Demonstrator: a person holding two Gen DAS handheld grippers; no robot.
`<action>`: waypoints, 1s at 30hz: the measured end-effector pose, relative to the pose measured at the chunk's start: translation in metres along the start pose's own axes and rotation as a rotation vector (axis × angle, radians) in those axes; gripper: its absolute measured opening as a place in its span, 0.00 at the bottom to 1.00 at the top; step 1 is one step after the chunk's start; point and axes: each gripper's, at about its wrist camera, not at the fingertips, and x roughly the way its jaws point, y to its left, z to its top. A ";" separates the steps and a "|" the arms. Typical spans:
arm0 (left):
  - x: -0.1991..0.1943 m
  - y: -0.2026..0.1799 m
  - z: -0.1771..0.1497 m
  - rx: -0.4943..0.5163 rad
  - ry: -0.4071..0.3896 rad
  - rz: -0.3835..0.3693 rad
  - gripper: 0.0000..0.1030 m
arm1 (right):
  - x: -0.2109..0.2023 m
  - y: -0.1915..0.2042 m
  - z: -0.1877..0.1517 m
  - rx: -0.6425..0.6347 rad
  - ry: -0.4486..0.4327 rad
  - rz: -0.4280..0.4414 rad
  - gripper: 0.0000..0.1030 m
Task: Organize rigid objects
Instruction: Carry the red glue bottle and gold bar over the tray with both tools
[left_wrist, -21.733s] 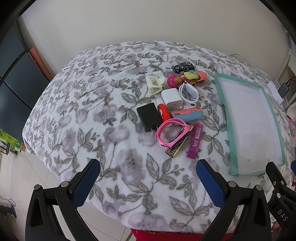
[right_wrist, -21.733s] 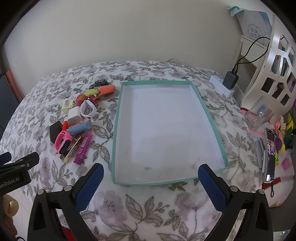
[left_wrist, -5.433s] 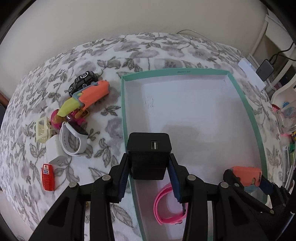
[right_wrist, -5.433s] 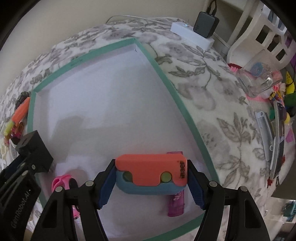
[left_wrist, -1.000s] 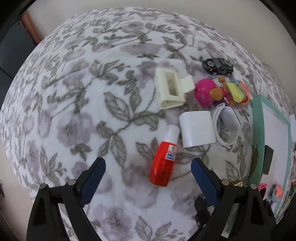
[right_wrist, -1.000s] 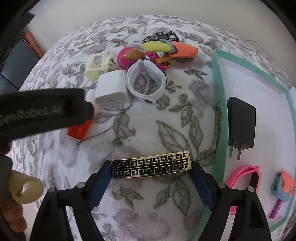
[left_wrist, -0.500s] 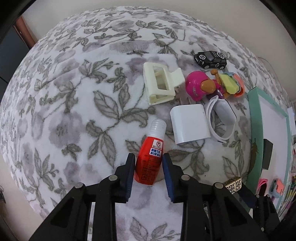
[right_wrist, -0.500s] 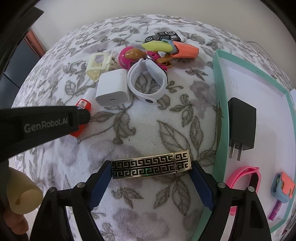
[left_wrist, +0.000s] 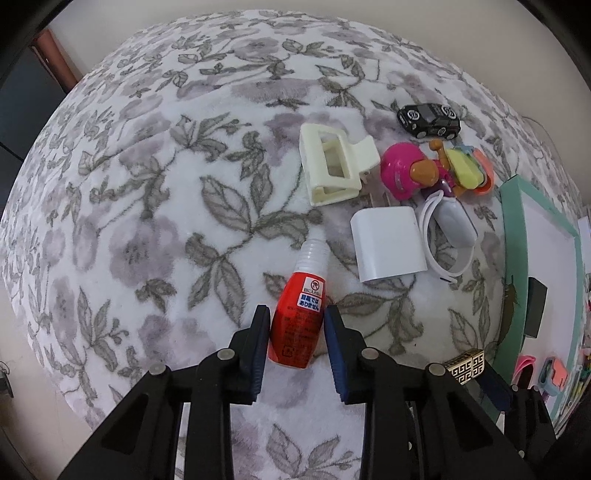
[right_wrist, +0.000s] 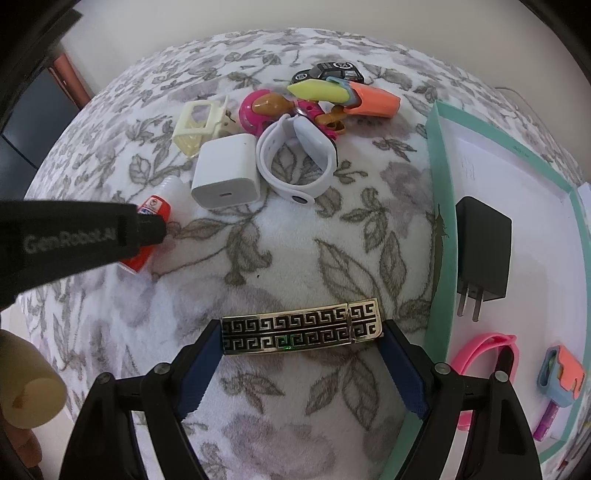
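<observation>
- gripping with both tools at once: the left gripper (left_wrist: 297, 334) has its blue fingers pressed on the sides of the red bottle (left_wrist: 298, 325), low in the middle of the left wrist view, and the bottle lies on the floral blanket (left_wrist: 147, 206).
- the right gripper (right_wrist: 303, 354) pinches the gold patterned bar (right_wrist: 301, 326) by its two ends, low in the middle of the right wrist view, just beside the teal tray (right_wrist: 441, 236).
- inside the tray, at the right side of that view, are the black charger (right_wrist: 482, 251), the pink band (right_wrist: 480, 347) and the orange and blue piece (right_wrist: 563, 374).
- i think the step is picking up these two things; the next move calls for lifting them and carrying them over the teal rim to a free white part.
- outside the tray, in the upper middle, remain the white charger (right_wrist: 225, 175), the white watch band (right_wrist: 295, 162), the cream hair clip (right_wrist: 201, 123), the pink toy (right_wrist: 266, 107) and the black toy car (right_wrist: 328, 72).
</observation>
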 end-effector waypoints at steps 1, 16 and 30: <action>-0.003 0.001 0.000 -0.001 -0.007 0.001 0.30 | 0.000 -0.001 0.000 0.002 0.003 0.001 0.82; -0.072 0.031 -0.005 -0.041 -0.139 -0.072 0.28 | -0.032 -0.027 0.010 0.092 -0.058 0.055 0.82; -0.141 0.002 -0.003 -0.024 -0.344 -0.158 0.26 | -0.125 -0.099 0.015 0.300 -0.310 -0.087 0.82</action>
